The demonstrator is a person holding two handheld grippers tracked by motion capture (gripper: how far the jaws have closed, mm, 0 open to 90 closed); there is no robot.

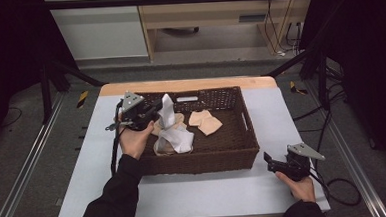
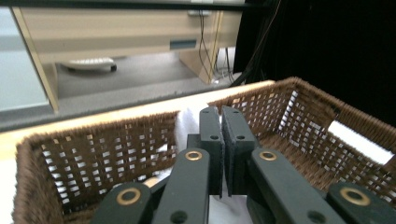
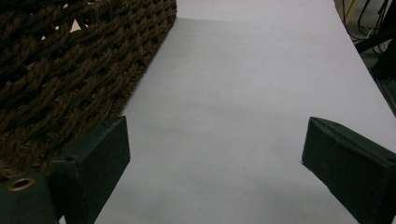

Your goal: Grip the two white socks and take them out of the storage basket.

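High view: fixed above the person's side, looking forward and down over the whole tabletop [image 1: 185, 194] and the wicker basket [image 1: 203, 158], floor and shelving beyond. Left gripper view: rides low inside the basket [image 2: 93, 144], close, facing its far wall and the room behind. Right gripper view: just above the tabletop [image 3: 243, 93], close, basket corner [image 3: 70, 70] at its left. All three share the basket.

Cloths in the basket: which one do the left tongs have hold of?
The white cloth, pinched in the left tongs and pulled up into a peak. The tan cloth lies flat to its right, untouched.
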